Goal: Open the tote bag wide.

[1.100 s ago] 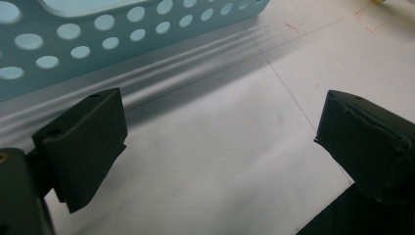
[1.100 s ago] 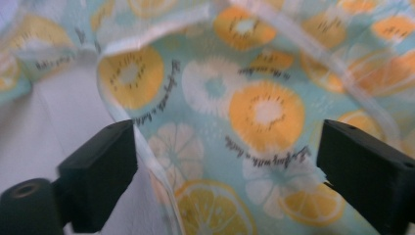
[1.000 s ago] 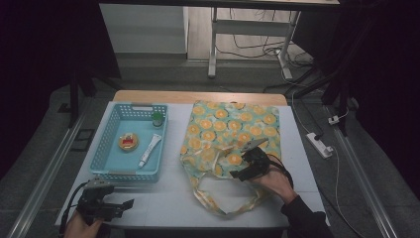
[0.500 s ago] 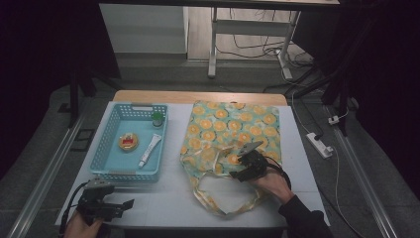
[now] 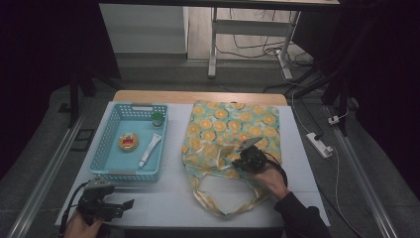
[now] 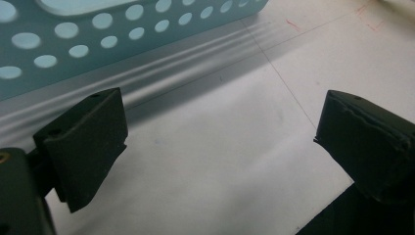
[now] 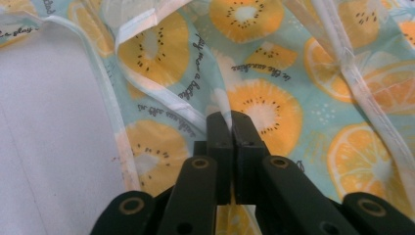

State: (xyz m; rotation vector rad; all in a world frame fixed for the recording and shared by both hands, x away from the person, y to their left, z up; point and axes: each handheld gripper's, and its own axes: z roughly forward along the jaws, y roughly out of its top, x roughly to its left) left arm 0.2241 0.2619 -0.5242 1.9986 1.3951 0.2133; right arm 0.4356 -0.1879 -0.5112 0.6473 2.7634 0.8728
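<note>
High view looks down on the table [image 5: 173, 198]; each tool camera hovers close above it

Small cursive script is printed on the bag [image 7: 274, 73], beside the fruit slices just ahead of and left of the fingers [image 7: 219, 128]; wording not reliably legible.

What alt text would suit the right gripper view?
The right gripper has just closed, its black jaws pinching a fold of the fruit-print bag, which lies rumpled on the white table. Orange and kiwi slices cover the cloth.
</note>
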